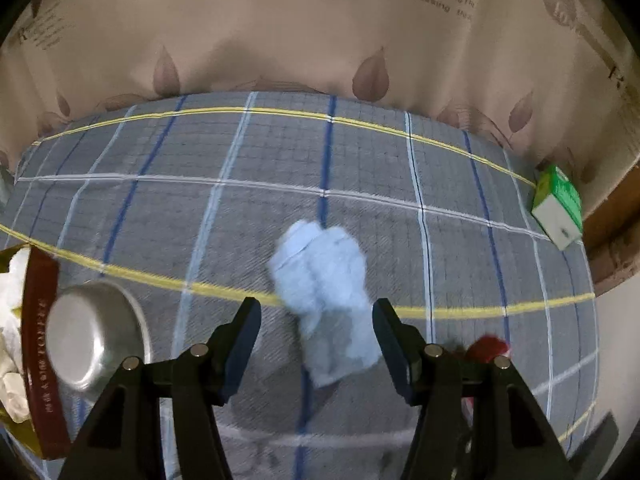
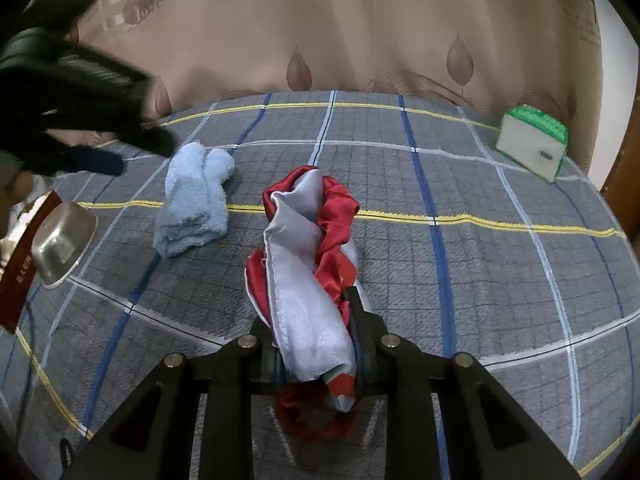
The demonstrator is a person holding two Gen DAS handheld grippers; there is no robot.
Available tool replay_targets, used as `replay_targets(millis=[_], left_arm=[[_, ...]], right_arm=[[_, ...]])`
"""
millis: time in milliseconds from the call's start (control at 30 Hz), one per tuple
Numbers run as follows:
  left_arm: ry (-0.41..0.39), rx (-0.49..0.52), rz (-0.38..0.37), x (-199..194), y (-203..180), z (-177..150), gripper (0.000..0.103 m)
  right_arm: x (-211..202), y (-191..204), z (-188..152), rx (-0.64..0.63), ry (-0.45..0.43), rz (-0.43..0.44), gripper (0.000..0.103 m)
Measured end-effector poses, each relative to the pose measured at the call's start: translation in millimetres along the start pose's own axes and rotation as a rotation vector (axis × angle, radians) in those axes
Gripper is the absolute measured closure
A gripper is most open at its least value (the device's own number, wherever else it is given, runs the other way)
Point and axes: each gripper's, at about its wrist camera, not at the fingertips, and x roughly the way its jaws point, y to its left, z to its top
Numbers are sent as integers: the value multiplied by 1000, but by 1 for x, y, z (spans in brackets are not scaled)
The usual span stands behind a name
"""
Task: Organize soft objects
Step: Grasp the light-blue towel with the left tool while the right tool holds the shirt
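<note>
A fluffy light blue towel (image 1: 324, 300) lies bunched on the grey plaid bedcover (image 1: 200, 208). My left gripper (image 1: 316, 312) is open, its jaws apart on either side of the towel and above it. The towel also shows in the right wrist view (image 2: 192, 204), with the left gripper (image 2: 100, 152) hovering over its far left. My right gripper (image 2: 312, 320) is shut on a red and silver-grey satin cloth (image 2: 308, 264), whose free end trails forward on the bedcover (image 2: 480, 280). A bit of that red cloth shows in the left wrist view (image 1: 488, 346).
A steel bowl (image 1: 96, 336) lies tilted at the left beside a dark red box (image 1: 40, 344) holding white cloth; both show in the right wrist view too, bowl (image 2: 64, 248). A green and white box (image 2: 532, 146) sits at the far right. A beige leaf-print curtain (image 2: 360, 40) hangs behind.
</note>
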Motion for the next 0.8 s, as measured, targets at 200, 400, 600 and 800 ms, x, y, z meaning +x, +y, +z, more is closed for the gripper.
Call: replay_targets(millis=[200, 400, 600, 800], left_arm=[[25, -54, 92, 37, -12, 2, 44], [31, -77, 119, 64, -6, -11, 42], [12, -66, 60, 62, 2, -14, 44], [16, -40, -39, 51, 8, -21, 72]], right_arm=[[3, -9, 0, 40, 12, 48, 80], [4, -7, -1, 40, 20, 55, 80], [4, -8, 0, 45, 22, 59, 79], [7, -8, 1, 43, 27, 59, 78]])
